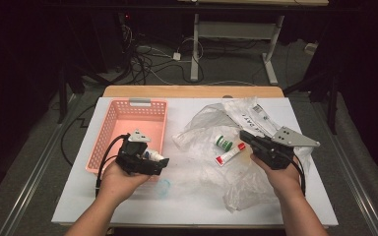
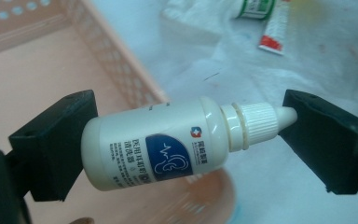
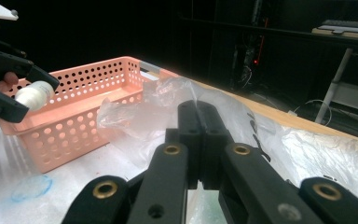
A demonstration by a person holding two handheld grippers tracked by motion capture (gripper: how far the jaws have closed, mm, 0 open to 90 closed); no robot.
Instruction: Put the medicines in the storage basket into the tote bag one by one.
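Black claws (image 3: 198, 140), brass screws, grey plate (image 1: 295, 137)

I have a small white dropper bottle (image 2: 168, 142) held end to end in my left claw (image 2: 182, 140), base against one jaw and ribbed cap tip against the other. It lies sideways, with a blue label showing an ear drawing. In the high view the bottle (image 1: 153, 156) hangs over the right rim of the pink perforated basket (image 1: 123, 123). On the crumpled clear plastic bag (image 1: 211, 123) lie a green-and-white bottle (image 1: 223, 143) and, just beside it, a red-and-white tube (image 1: 230, 154).
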